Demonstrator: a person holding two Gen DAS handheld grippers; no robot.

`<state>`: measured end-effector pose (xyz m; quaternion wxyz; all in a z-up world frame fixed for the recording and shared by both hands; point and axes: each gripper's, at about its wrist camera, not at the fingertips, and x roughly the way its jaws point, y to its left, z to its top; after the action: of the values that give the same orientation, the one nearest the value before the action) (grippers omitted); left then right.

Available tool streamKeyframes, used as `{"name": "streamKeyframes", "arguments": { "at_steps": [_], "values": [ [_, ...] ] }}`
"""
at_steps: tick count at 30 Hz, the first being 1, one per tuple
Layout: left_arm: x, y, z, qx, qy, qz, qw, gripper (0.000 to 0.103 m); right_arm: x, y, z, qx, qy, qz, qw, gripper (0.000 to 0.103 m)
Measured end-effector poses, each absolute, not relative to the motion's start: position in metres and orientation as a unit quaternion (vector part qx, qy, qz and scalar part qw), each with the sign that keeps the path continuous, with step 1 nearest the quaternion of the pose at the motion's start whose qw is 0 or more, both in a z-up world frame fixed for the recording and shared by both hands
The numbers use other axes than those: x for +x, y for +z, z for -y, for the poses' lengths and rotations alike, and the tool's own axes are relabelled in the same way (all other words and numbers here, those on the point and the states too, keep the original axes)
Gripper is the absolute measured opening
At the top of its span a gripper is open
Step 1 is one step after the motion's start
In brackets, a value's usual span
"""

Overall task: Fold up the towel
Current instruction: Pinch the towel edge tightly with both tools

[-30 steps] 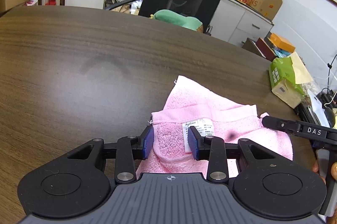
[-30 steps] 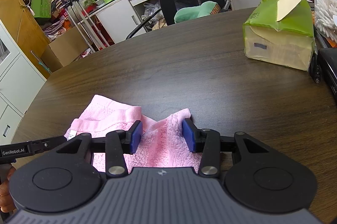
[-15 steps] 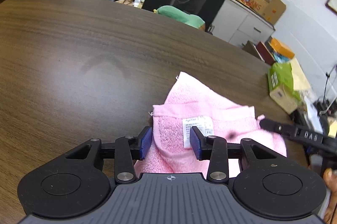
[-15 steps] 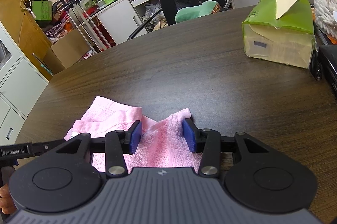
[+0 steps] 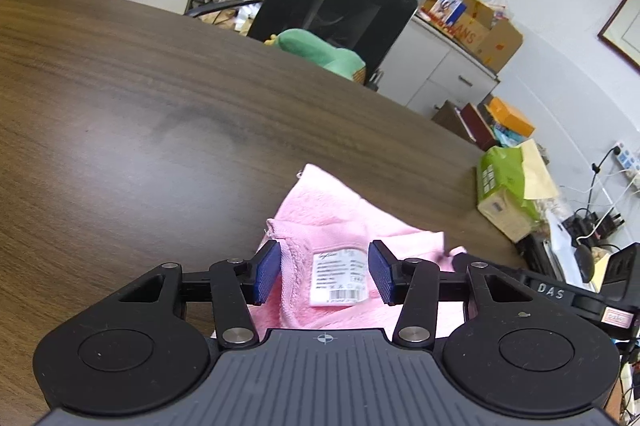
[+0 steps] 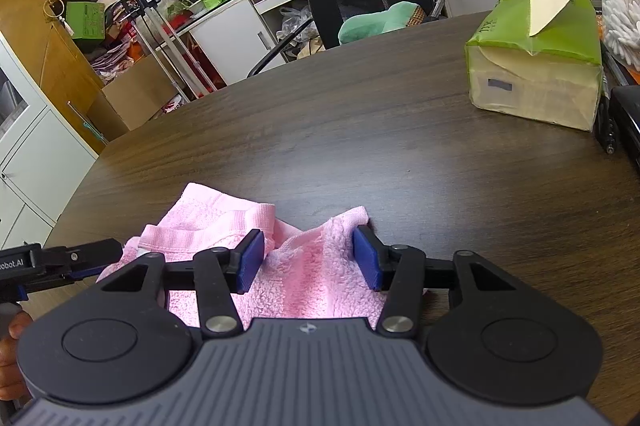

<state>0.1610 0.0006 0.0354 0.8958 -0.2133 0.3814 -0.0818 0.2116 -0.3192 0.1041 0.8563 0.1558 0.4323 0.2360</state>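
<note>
A pink towel (image 5: pixel 340 209) lies rumpled and partly folded over on the dark wooden table (image 5: pixel 120 113). Its white care label (image 5: pixel 338 276) faces up. My left gripper (image 5: pixel 324 276) is open, its blue pads on either side of the label and the towel's hemmed edge. In the right wrist view the towel (image 6: pixel 224 222) lies at the near table edge. My right gripper (image 6: pixel 308 260) is open with its pads on either side of a raised towel fold. Each gripper shows at the edge of the other's view.
A green tissue pack (image 6: pixel 536 65) stands on the table at the right, also in the left wrist view (image 5: pixel 508 193). A black office chair (image 5: pixel 332 9) with a green cushion (image 5: pixel 320 51) stands behind the table. Black devices and cables (image 5: pixel 588 226) lie at the right edge.
My left gripper has tilted up and shifted slightly, so the towel sits lower in its view. The jaws of both grippers stay open about the same. The right view hardly changed.
</note>
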Motion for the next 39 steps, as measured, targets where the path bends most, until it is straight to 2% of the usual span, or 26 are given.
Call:
{"name": "streamKeyframes", "arguments": {
  "at_steps": [1,5,10,27,29,31,34,39],
  "values": [
    [0.162,0.035,0.003,-0.209,-0.084,-0.382,0.896,0.033,0.212,0.104,0.319,0.155,0.236,-0.432,0.856,0.051],
    [0.161,0.031,0.008,-0.201,-0.083,-0.387,0.896,0.025,0.212,0.104,0.319,0.154,0.235,-0.432,0.857,0.051],
    [0.157,0.026,0.005,-0.211,-0.076,-0.391,0.893,0.007,0.212,0.104,0.32,0.153,0.235,-0.432,0.857,0.051],
    [0.158,0.018,-0.009,-0.23,-0.059,-0.424,0.874,0.011,0.207,0.107,0.313,0.146,0.233,-0.431,0.859,0.056],
    [0.161,0.019,-0.008,-0.227,-0.057,-0.424,0.875,0.011,0.207,0.107,0.312,0.144,0.234,-0.431,0.86,0.056],
    [0.162,0.02,-0.005,-0.222,-0.062,-0.419,0.878,0.005,0.207,0.107,0.312,0.143,0.234,-0.43,0.86,0.056],
    [0.158,0.02,0.0,-0.213,-0.069,-0.404,0.887,0.002,0.207,0.108,0.311,0.145,0.232,-0.43,0.86,0.056],
    [0.15,0.024,0.002,-0.216,-0.072,-0.378,0.897,0.001,0.208,0.107,0.318,0.165,0.223,-0.433,0.858,0.049]
  ]
}}
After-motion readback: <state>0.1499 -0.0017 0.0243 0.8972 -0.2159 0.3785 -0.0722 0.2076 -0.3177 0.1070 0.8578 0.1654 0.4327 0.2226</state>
